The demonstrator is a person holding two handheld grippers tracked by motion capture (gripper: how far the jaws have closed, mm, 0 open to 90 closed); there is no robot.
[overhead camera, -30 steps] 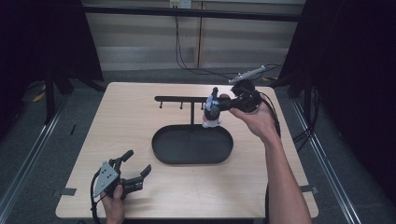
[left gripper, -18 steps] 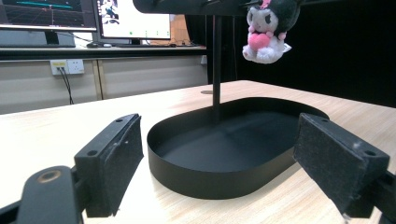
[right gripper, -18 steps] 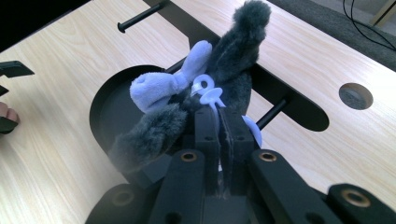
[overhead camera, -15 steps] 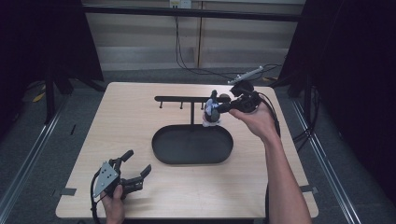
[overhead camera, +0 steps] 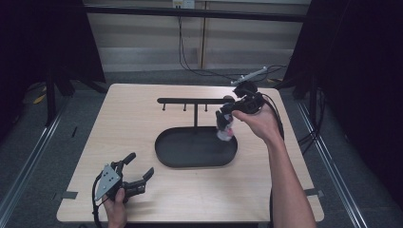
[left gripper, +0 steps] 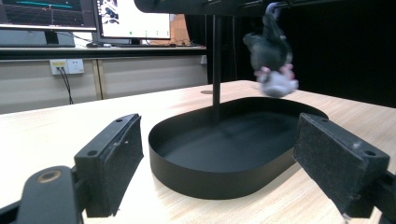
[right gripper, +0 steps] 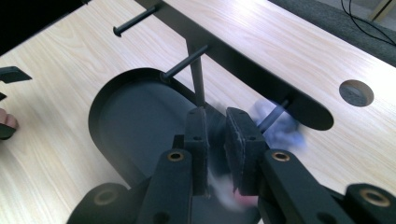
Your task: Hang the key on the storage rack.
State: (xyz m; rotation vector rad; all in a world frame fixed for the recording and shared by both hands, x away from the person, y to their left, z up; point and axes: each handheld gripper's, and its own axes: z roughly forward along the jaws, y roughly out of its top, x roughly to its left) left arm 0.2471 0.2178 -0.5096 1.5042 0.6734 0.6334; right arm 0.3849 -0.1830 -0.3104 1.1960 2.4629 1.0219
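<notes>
- The right gripper (overhead camera: 227,115) has its jaws pinched on a small grey-and-pink plush toy (overhead camera: 225,128), which hangs below them; in the right gripper view the pads sit nearly together with blurred fabric between.
- Against a second ago, this gripper has slid toward 3 o'clock along the stand and dropped a little, so the toy has moved from beside the post to the far-right edge of the black oval tray (overhead camera: 164,156). That reads as either taking it off a peg or carrying it to the last one; I cannot tell which.
- In the left gripper view the plush toy (left gripper: 272,58) dangles just under the crossbar, above the tray's rim.
- Around it: the crossbar (overhead camera: 190,100) with its short pegs (right gripper: 183,62) and the thin upright post (overhead camera: 195,115) at the tray's 12 o'clock. The bar's rounded end and its nearest peg crowd the toy.
- The left gripper (overhead camera: 135,172) rests with jaws spread wide and empty at the table's (overhead camera: 123,118) 7 o'clock, unmoved and well apart.
</notes>
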